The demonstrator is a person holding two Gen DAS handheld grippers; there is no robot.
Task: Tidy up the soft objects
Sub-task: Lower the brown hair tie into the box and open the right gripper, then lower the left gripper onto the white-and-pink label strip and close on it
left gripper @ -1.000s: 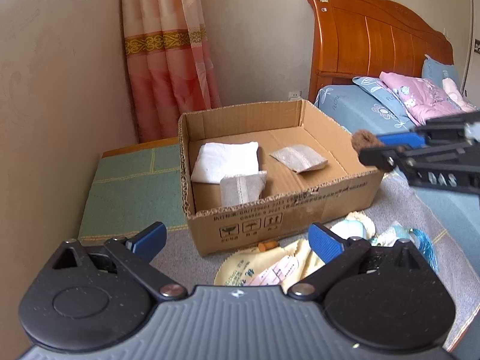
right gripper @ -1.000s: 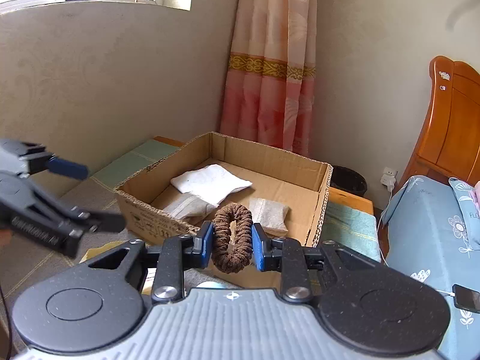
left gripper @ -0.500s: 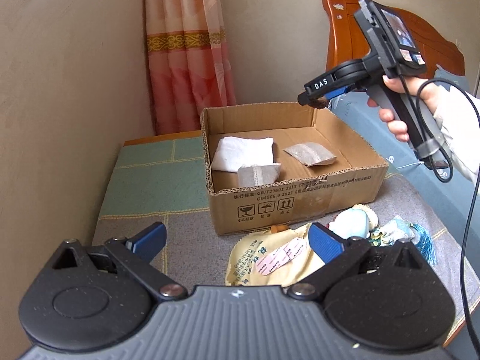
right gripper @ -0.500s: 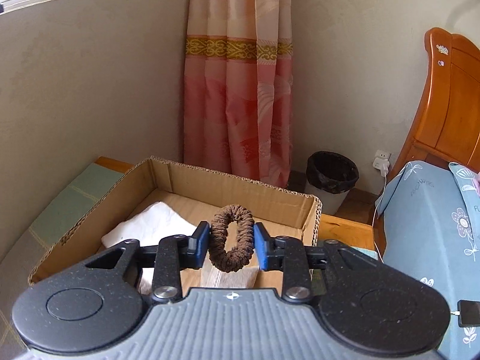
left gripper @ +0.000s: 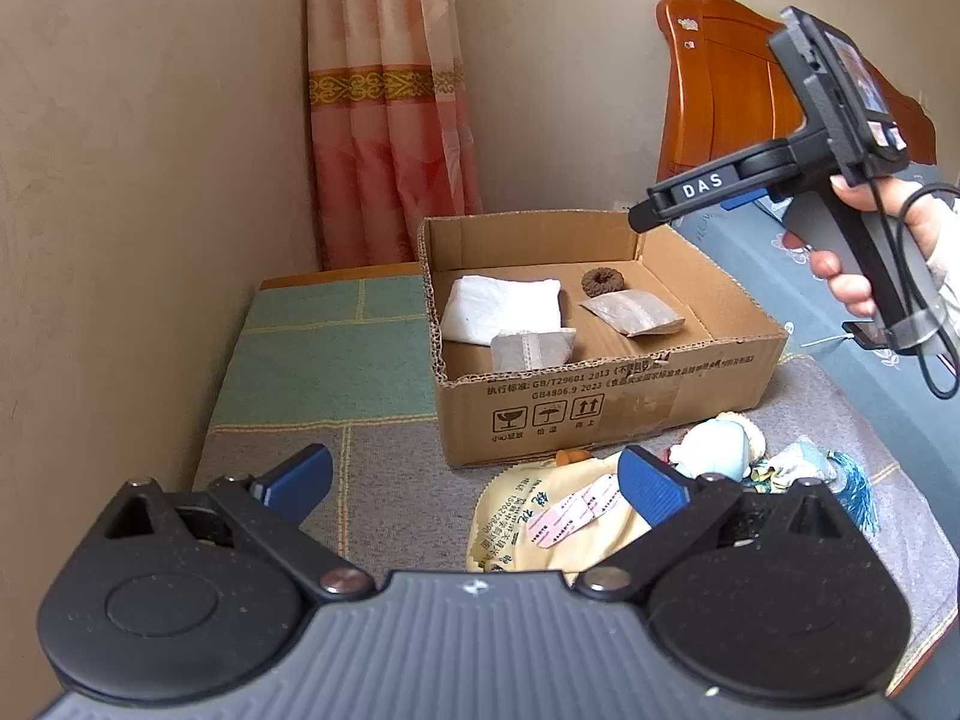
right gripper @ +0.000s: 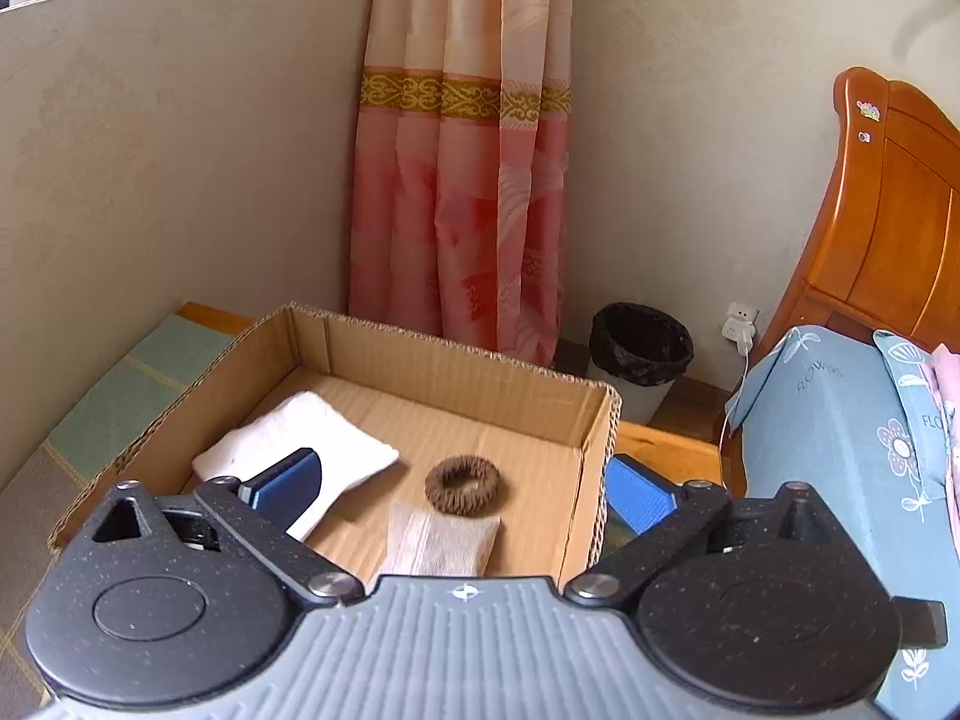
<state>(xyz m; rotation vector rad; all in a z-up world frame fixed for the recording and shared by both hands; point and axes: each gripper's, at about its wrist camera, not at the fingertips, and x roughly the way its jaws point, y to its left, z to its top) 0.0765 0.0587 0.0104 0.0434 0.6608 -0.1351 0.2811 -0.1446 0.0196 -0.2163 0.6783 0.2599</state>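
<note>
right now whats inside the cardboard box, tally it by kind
white folded cloth: 1
grey fabric pouches: 2
brown scrunchie: 1
total in the cardboard box: 4

plain beige plaster walls (right gripper: 150, 180) meet behind a pink curtain with a gold band (right gripper: 462, 180); an orange wooden headboard (right gripper: 900, 228) and a black-lined waste bin (right gripper: 639, 354) stand nearby.
</note>
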